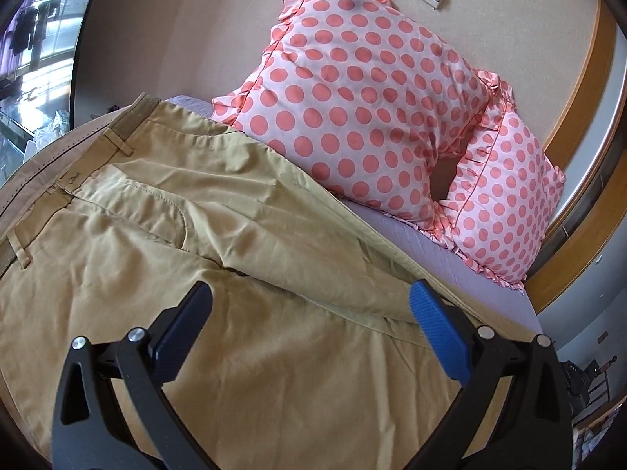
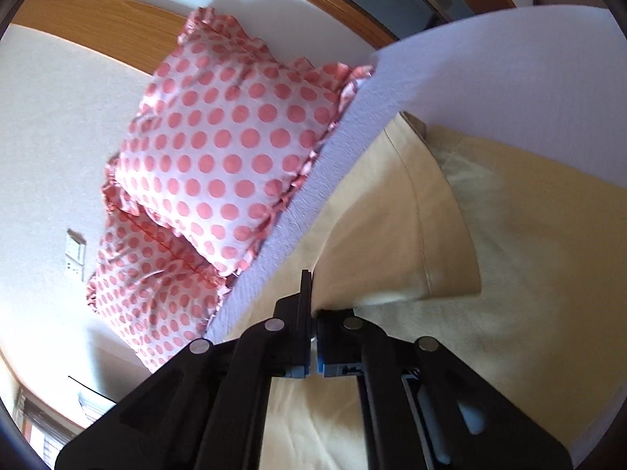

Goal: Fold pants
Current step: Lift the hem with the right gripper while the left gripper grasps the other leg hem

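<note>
Khaki pants (image 1: 164,243) lie spread on the bed, waistband at the upper left, one leg lying over the other. My left gripper (image 1: 309,305) is open and empty, hovering just above the leg fabric below the crotch. In the right wrist view my right gripper (image 2: 313,293) is shut on a pant leg (image 2: 395,215) near its hem, and the hem end is lifted and folded back over the rest of the pants (image 2: 529,293).
Two pink polka-dot pillows (image 1: 368,109) lean against the wall behind the pants, also in the right wrist view (image 2: 219,156). The lilac sheet (image 1: 439,246) shows beside the pants. The bed's edge is at the right (image 1: 537,313).
</note>
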`<state>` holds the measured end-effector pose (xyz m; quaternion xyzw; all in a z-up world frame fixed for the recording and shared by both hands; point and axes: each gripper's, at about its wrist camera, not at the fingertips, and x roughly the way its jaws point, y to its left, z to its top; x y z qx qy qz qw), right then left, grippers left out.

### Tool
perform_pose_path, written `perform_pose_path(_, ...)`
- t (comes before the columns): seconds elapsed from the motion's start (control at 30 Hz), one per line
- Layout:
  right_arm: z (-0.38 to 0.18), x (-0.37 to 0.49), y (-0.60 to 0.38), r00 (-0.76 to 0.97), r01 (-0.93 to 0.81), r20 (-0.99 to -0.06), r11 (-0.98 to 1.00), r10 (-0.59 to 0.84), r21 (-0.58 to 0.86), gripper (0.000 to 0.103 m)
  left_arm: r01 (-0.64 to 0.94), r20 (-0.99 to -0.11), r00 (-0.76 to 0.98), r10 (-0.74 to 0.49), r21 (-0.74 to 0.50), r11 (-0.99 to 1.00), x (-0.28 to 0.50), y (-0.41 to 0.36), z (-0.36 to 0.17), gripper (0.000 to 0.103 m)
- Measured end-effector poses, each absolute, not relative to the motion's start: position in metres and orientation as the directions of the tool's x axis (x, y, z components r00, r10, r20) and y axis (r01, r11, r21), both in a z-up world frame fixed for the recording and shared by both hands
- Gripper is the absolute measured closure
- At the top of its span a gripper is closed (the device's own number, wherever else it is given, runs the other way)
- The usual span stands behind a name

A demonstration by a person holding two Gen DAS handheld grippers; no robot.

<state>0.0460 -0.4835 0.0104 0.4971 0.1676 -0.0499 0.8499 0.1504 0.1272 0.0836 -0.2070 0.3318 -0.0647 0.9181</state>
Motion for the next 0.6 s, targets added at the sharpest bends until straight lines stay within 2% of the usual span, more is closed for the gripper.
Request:
perform_pose_path(0.13, 0.017, 0.027, -0.487, 0.953, 0.209, -0.288, 0.49, 0.09, 0.846, 0.101, -0.068, -0.629, 0.745, -0.222, -0.402, 0.913, 0.2, 0.13, 0.082, 0.004)
perform_pose_path(0.33, 0.022, 0.021, -0.485, 0.958, 0.187, -0.27, 0.499, 0.099, 0.846, 0.101, -0.2, -0.731, 0.667, -0.143, -0.361, 0.911, 0.287, 0.132, 0.064, 0.012)
perform_pose_path(0.43, 0.022, 0.021, -0.485, 0.958, 0.181, -0.267, 0.503, 0.103, 0.845, 0.101, -0.289, -0.769, 0.635, -0.077, -0.329, 0.899, 0.323, 0.141, 0.051, 0.023)
perform_pose_path(0.47, 0.022, 0.021, -0.485, 0.958, 0.183, -0.269, 0.506, 0.103, 0.843, 0.101, -0.312, -0.78, 0.623, -0.063, -0.322, 0.894, 0.332, 0.146, 0.047, 0.035)
perform_pose_path(0.5, 0.022, 0.021, -0.485, 0.957, 0.184, -0.272, 0.509, 0.103, 0.841, 0.101, -0.34, -0.793, 0.607, -0.048, -0.313, 0.887, 0.34, 0.153, 0.042, 0.061)
perform_pose_path(0.57, 0.021, 0.022, -0.487, 0.956, 0.185, -0.273, 0.512, 0.103, 0.839, 0.101, -0.363, -0.785, 0.613, -0.089, -0.379, 0.851, 0.34, 0.169, 0.037, 0.092)
perform_pose_path(0.6, 0.022, 0.022, -0.488, 0.957, 0.184, -0.273, 0.514, 0.102, 0.838, 0.101, -0.358, -0.761, 0.638, -0.121, -0.432, 0.828, 0.333, 0.176, 0.038, 0.093)
